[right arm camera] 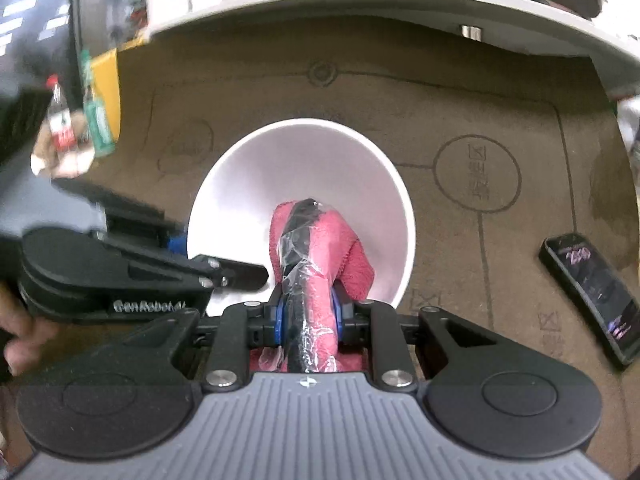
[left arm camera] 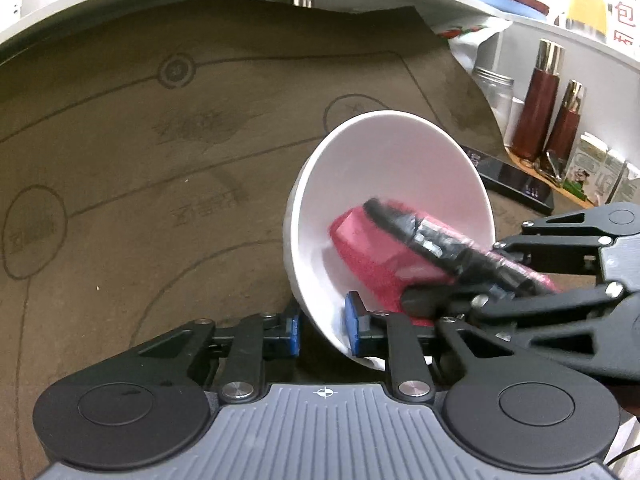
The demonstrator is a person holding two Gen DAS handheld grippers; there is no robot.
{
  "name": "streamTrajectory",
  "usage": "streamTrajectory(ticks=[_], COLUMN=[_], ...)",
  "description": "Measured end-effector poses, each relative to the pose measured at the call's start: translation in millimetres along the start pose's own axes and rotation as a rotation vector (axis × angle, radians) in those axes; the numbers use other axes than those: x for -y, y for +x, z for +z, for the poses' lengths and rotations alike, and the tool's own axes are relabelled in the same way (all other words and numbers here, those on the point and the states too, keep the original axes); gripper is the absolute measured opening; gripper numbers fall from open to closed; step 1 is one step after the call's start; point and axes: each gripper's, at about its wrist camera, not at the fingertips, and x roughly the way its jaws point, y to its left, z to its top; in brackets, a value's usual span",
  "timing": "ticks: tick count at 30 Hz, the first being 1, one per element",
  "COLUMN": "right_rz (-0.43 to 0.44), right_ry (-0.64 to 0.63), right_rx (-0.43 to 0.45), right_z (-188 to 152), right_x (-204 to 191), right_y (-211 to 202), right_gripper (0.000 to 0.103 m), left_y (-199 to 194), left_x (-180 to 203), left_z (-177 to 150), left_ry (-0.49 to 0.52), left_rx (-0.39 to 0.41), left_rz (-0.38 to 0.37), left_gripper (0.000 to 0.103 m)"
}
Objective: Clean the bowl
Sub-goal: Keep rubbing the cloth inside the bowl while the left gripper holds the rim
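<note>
While the white bowl (left arm camera: 384, 184) is tipped on its side above the brown printed surface (left arm camera: 160, 200), the left gripper (left arm camera: 324, 332) has its blue-padded fingers (left arm camera: 354, 326) clamped on the bowl's near rim, one inside and one outside. The right gripper (right arm camera: 308, 316) has its fingers closed on a pink cloth (right arm camera: 320, 240) wrapped round a black stick, pushed into the bowl's hollow. A dark phone (right arm camera: 592, 292) lies on the surface to the right, well apart.

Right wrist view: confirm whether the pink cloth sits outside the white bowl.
No, the pink cloth reaches inside the white bowl.
</note>
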Motion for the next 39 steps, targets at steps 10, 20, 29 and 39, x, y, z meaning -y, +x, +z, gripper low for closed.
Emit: streamTrajectory(ticks=[10, 20, 29, 39], right_rz=[-0.443, -0.238, -0.29, -0.193], right_ry=[-0.907, -0.728, -0.695, -0.418], right_rx=[0.009, 0.037, 0.044, 0.055], right_z=[-18.5, -17.5, -23.9, -1.0], right_x=[-58.2, -39.6, -48.1, -26.3], right_y=[19.2, -3.6, -2.4, -9.2], right_gripper=[0.022, 0.055, 0.022, 0.02], left_y=[0.4, 0.0, 0.0, 0.6], left_x=[3.9, 7.4, 12.0, 9.3], left_z=[-0.3, 0.7, 4.1, 6.4], left_ry=[0.058, 0.079, 0.107, 0.122], left_rx=[-0.013, -0.016, -0.018, -0.027], left_rz=[0.006, 0.017, 0.039, 0.04], left_gripper=[0.027, 0.028, 0.029, 0.03])
